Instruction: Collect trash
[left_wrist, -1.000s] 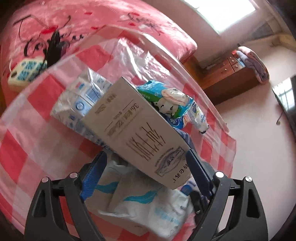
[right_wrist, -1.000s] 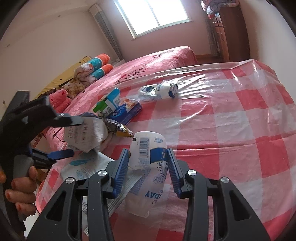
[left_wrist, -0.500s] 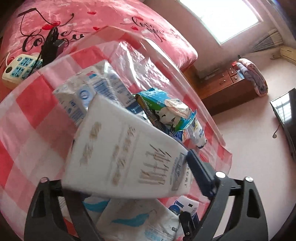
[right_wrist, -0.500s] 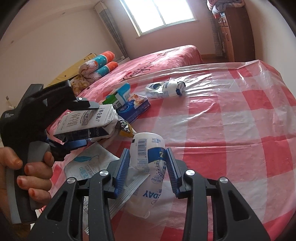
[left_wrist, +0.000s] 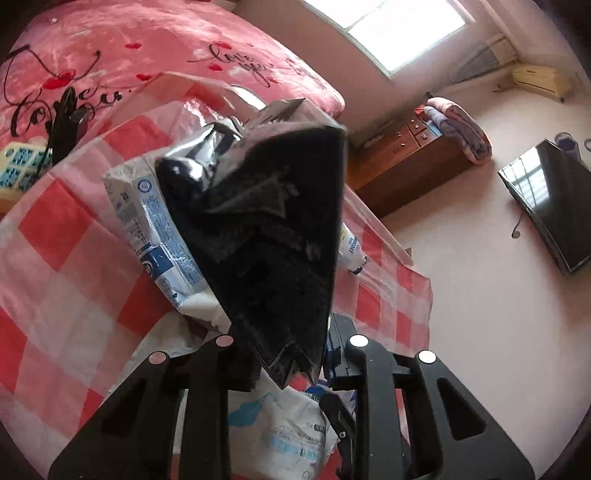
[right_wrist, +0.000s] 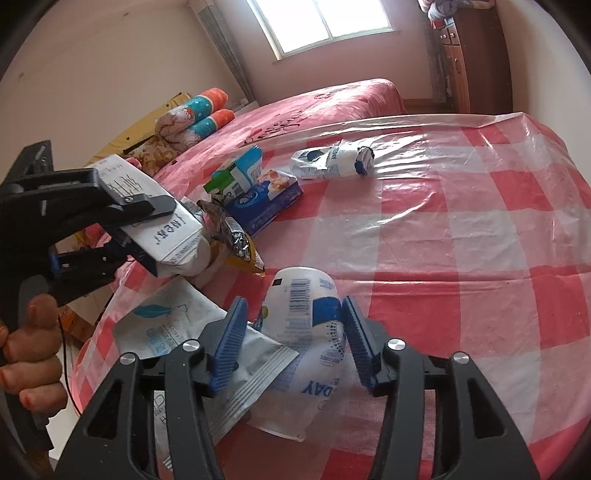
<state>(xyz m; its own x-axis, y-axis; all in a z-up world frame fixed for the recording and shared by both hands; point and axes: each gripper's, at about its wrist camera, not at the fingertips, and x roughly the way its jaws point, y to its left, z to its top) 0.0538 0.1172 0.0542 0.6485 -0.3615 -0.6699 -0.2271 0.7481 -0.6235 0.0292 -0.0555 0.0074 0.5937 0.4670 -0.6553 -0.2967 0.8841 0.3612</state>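
My left gripper (left_wrist: 291, 354) is shut on a flat paper carton (left_wrist: 266, 236), which looks dark and backlit here and stands tilted above the table; in the right wrist view the carton (right_wrist: 162, 225) is white with handwriting and the left gripper (right_wrist: 144, 225) clamps it. My right gripper (right_wrist: 295, 339) is open, its blue pads either side of a white paper cup (right_wrist: 306, 332) lying on the checked table. A white wrapper (right_wrist: 184, 332) lies under and beside the cup.
The red-and-white checked table (right_wrist: 461, 240) under clear plastic holds a blue box (right_wrist: 266, 203), a green-and-white carton (right_wrist: 236, 173), a crushed white pack (right_wrist: 332, 158) and a yellow foil wrapper (right_wrist: 236, 247). A pink bed (right_wrist: 332, 99) lies beyond.
My left gripper has lifted the carton and turned it upright towards the camera, so it now blocks the view. My right gripper stays open around the cup, slightly closer.
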